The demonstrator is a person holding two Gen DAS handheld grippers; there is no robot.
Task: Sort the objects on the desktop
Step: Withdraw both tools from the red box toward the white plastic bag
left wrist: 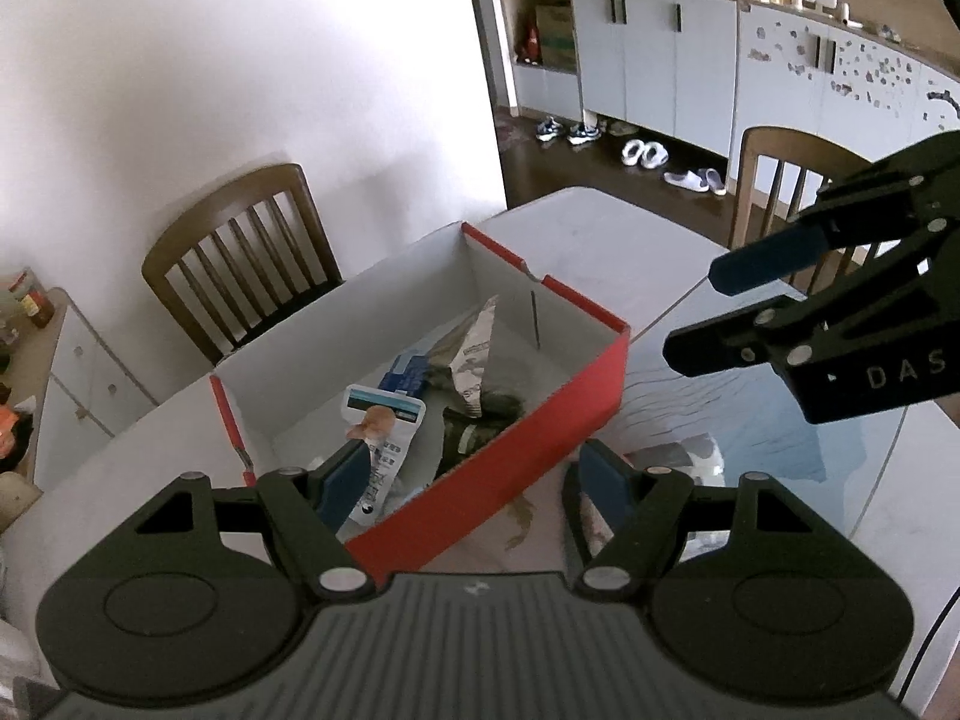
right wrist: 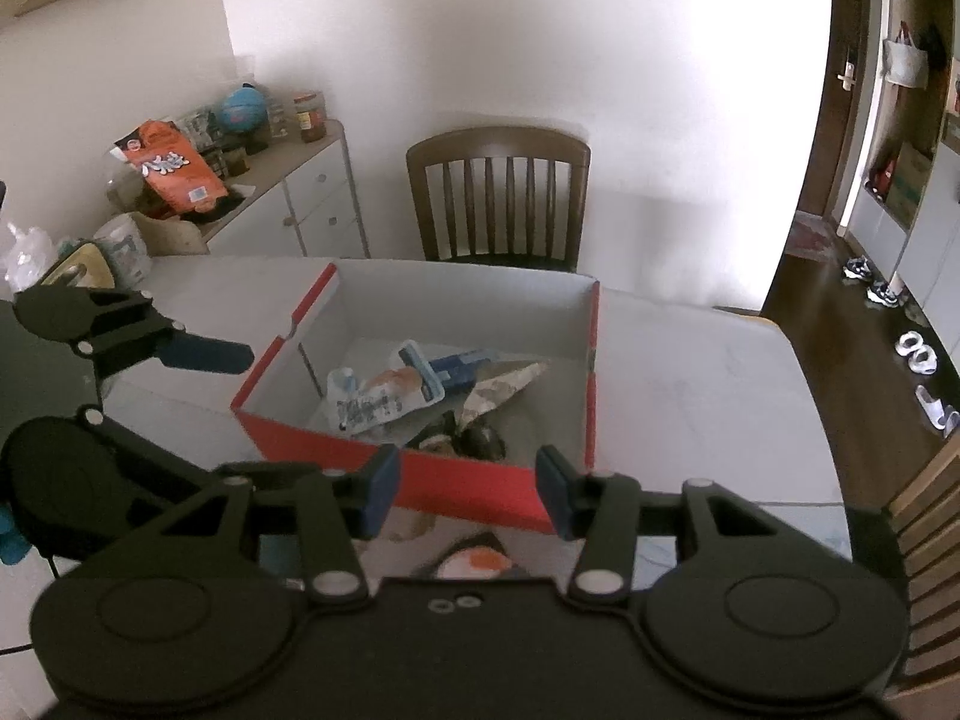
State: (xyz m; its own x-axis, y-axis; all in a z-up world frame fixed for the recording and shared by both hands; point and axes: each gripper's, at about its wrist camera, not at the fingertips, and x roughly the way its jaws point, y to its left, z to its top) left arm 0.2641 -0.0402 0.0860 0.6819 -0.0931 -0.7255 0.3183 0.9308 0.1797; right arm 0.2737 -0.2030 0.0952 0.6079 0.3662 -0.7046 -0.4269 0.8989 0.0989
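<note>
Both my left gripper (left wrist: 474,483) and right gripper (right wrist: 467,491) hang wide and empty over the red-walled cardboard box (right wrist: 480,483) holding sorted packets — I'd drop straight onto the orange-and-white packet (right wrist: 480,561) lying just outside its near wall.

— Packets (right wrist: 384,399) in the box (right wrist: 456,486): print too small to read.
— Item (right wrist: 474,561) below right gripper (right wrist: 468,489): blurred, half hidden. Left gripper's (left wrist: 474,483) body cut by frame edge.
</note>
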